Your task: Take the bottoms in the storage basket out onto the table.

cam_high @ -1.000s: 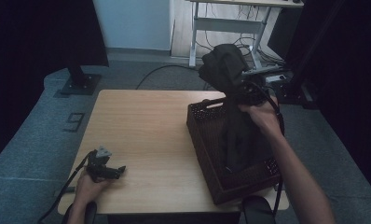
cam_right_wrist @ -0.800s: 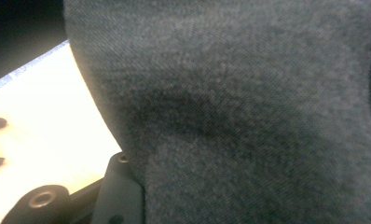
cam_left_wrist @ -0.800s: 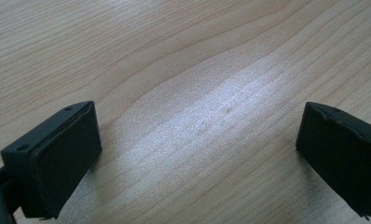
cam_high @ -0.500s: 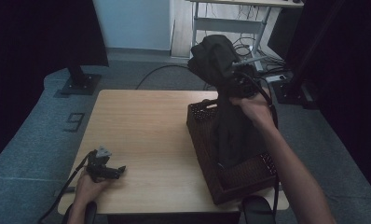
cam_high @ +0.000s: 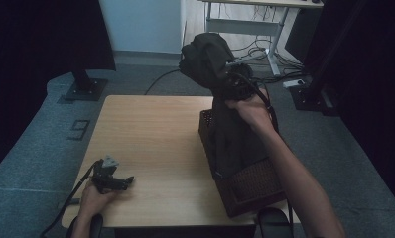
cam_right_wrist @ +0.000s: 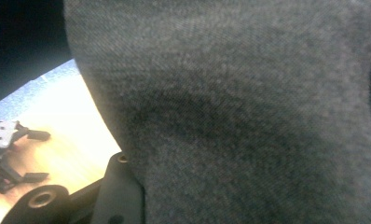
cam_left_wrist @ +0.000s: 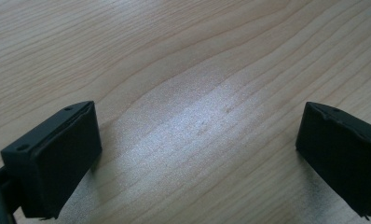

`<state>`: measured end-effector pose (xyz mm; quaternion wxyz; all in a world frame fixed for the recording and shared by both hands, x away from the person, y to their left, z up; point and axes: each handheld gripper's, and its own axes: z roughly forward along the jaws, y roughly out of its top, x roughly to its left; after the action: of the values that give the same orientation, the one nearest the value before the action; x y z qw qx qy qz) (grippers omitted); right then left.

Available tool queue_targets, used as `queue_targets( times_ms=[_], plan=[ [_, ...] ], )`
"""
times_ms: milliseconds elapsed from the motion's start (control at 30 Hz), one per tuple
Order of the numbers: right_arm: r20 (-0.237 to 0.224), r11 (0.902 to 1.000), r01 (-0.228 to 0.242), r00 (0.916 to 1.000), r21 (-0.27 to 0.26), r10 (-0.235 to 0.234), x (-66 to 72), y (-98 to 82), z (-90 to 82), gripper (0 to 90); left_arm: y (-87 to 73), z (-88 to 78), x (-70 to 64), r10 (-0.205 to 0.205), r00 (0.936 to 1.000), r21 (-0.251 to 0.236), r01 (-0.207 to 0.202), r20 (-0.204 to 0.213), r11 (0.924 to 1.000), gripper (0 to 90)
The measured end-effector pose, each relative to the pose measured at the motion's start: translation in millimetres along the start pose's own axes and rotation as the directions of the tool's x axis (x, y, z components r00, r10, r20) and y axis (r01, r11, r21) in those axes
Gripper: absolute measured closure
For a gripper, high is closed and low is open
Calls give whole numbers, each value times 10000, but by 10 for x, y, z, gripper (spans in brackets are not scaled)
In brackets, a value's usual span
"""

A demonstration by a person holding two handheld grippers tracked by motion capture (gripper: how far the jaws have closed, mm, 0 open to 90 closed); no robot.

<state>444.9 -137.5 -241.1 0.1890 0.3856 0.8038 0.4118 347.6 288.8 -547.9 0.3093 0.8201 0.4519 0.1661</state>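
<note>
hiding the right hand-held gripper, dark cloth sits clamped; left hand-held gripper apart.

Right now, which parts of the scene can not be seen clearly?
- Right tongs, high view: tips buried in the dark cloth.
- Basket inside, high view: hidden by the hanging cloth.
- Right gripper view: the cloth covers its jaws.
- Left tongs, high view: small; jaws clear in left gripper view.

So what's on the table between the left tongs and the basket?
Nothing: in the high view, bare wooden table runs from the left tongs to the wicker basket.
</note>
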Motion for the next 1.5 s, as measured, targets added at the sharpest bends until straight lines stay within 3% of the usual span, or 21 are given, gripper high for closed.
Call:
queue_targets(
  times_ms=[933, 1500],
  plan=[
    [-670, 9994, 351, 9971, -79, -356, 602, 292, 534, 576, 0, 1, -1, -20, 10000, 0, 20, 21, 10000, 0],
    [-1053, 9983, 584, 9928, 9, -580, 947, 348, 897, 576, 0, 0, 0, -10, 10000, 7, 10, 29, 10000, 0]
  ],
)
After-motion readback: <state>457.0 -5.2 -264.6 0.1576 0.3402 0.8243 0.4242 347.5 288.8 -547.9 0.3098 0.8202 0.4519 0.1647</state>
